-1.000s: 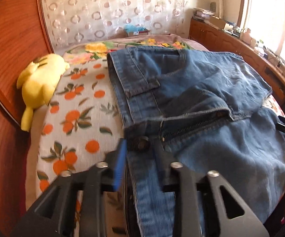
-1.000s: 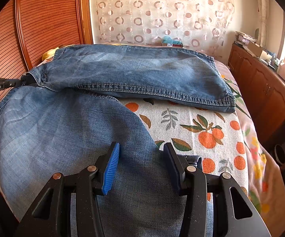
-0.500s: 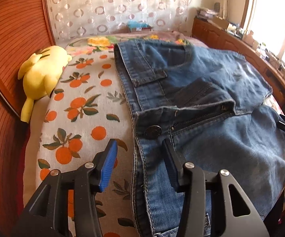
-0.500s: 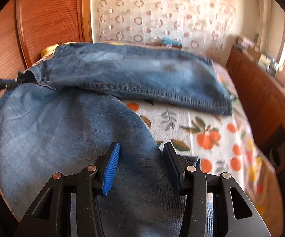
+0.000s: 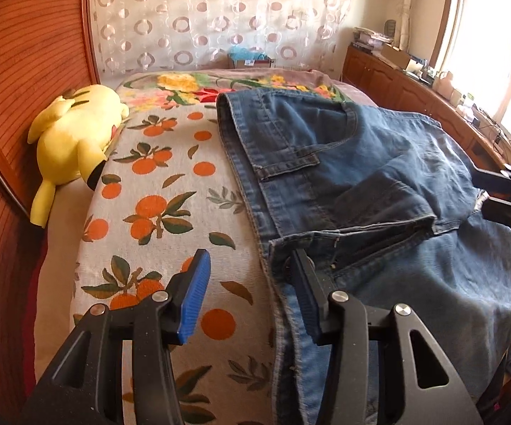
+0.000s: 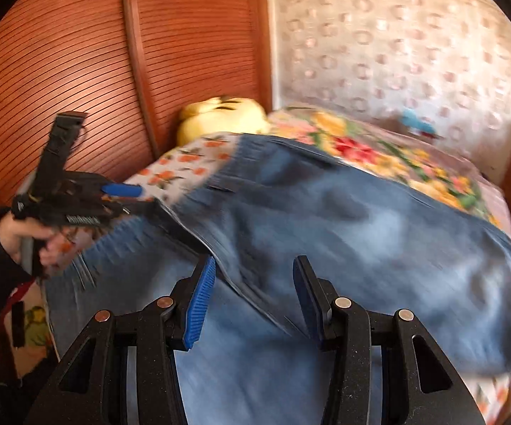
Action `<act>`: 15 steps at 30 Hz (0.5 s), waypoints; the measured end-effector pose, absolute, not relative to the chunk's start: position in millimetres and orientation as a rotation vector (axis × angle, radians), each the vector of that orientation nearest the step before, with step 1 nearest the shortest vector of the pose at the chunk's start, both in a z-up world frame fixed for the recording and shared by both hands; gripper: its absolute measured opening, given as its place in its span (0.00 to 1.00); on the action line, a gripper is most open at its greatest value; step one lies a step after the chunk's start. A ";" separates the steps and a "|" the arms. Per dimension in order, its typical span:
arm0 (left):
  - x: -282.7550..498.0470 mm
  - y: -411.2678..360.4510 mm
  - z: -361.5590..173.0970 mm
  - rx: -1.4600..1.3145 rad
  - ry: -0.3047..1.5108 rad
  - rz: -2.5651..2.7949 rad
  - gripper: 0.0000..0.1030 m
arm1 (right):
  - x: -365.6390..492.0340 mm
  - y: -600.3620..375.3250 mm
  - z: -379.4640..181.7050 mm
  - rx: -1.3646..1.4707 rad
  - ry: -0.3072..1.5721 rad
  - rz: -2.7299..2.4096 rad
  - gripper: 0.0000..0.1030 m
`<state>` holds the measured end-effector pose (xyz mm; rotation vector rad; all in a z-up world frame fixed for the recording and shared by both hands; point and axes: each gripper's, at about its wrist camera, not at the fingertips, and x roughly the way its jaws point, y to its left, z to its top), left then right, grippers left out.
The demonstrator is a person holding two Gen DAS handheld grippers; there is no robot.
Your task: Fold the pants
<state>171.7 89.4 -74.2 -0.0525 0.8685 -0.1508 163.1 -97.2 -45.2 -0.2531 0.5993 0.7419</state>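
Denim jeans (image 5: 379,184) lie half-folded on the bed; your left gripper (image 5: 250,295) and right gripper (image 6: 252,299) both gape empty, so next regrip the waistband.

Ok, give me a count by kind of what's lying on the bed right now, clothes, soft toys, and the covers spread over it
Clothes: 1, the blue jeans
Soft toys: 1, the yellow plush
Covers: 2, the orange-print cover and the floral blanket
Total: 4

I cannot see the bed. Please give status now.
Left gripper open beside waistband. Right gripper open over jeans. Jeans half folded. Yellow plush lies clear.
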 end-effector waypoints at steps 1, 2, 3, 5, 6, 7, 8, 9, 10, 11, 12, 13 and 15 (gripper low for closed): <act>173.2 91.2 -76.1 -0.054 0.873 -0.151 0.46 | 167.0 -84.7 -45.2 -0.258 0.603 0.768 0.46; 174.5 93.1 -79.0 -0.054 0.884 -0.149 0.46 | 171.6 -70.7 -45.7 -0.263 0.612 0.802 0.44; 175.8 95.0 -81.7 -0.057 0.895 -0.151 0.46 | 176.6 -60.9 -46.4 -0.269 0.619 0.825 0.41; 177.0 98.1 -87.1 -0.072 0.914 -0.164 0.46 | 187.0 -40.4 -49.7 -0.301 0.631 0.852 0.37; 176.6 98.3 -88.8 -0.072 0.916 -0.167 0.46 | 192.1 -32.7 -50.9 -0.314 0.637 0.860 0.35; 175.3 97.8 -88.8 -0.064 0.908 -0.170 0.46 | 195.8 -24.6 -52.9 -0.326 0.646 0.873 0.32; 174.5 97.4 -89.1 -0.058 0.907 -0.171 0.46 | 199.0 -17.6 -55.0 -0.336 0.657 0.887 0.29; 174.1 97.5 -89.0 -0.057 0.906 -0.173 0.46 | 202.8 -14.2 -56.3 -0.346 0.663 0.895 0.27; 174.0 97.6 -89.0 -0.057 0.905 -0.174 0.46 | 206.5 -12.1 -58.9 -0.362 0.670 0.903 0.24; 174.1 97.7 -89.0 -0.056 0.905 -0.177 0.46 | 209.0 -8.3 -61.4 -0.377 0.682 0.911 0.22; 174.0 98.2 -89.1 -0.054 0.904 -0.180 0.46 | 216.4 -6.9 -65.7 -0.395 0.696 0.916 0.22; 174.1 98.8 -89.2 -0.053 0.902 -0.182 0.46 | 219.6 -4.8 -68.1 -0.411 0.711 0.918 0.20; 173.8 99.1 -89.3 -0.048 0.899 -0.183 0.47 | 226.4 3.0 -71.3 -0.426 0.732 0.923 0.19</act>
